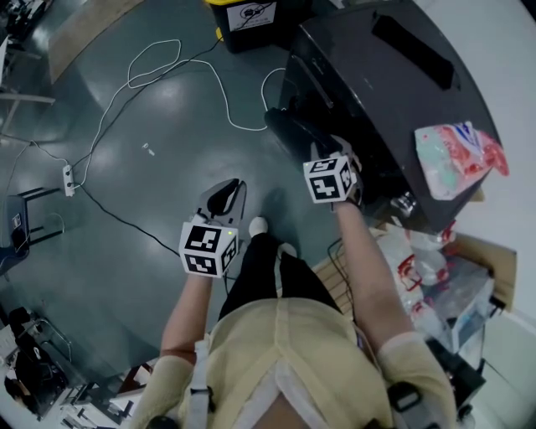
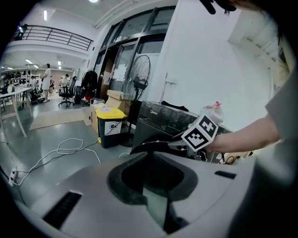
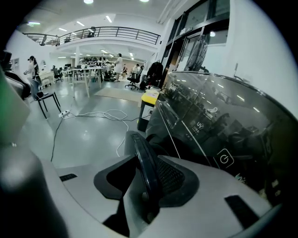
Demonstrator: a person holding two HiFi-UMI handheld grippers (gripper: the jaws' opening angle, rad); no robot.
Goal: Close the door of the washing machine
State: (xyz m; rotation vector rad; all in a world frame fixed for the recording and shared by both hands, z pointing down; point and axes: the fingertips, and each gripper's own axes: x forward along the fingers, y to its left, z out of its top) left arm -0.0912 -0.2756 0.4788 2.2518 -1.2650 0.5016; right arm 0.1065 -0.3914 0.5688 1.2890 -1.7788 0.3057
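Observation:
The dark washing machine (image 1: 377, 92) stands at the upper right, and its round black door (image 1: 289, 126) swings out toward the floor. My right gripper (image 1: 311, 144) reaches to the door's edge. In the right gripper view the door's rim (image 3: 145, 160) runs between the jaws, and the right gripper (image 3: 149, 186) is shut on it, with the machine's glossy front (image 3: 219, 125) just to the right. My left gripper (image 1: 230, 191) hangs over the floor to the left of the door, touching nothing. In its own view the left gripper (image 2: 163, 204) looks shut and empty, facing the door (image 2: 149, 145).
A yellow-lidded bin (image 1: 247, 18) stands left of the machine. A white cable (image 1: 159, 75) loops over the grey floor to a power strip (image 1: 68, 178). A plastic bag (image 1: 456, 155) lies on the machine's top. Boxes and bags (image 1: 435, 268) crowd the right side. A standing fan (image 2: 139, 74) is behind the bin.

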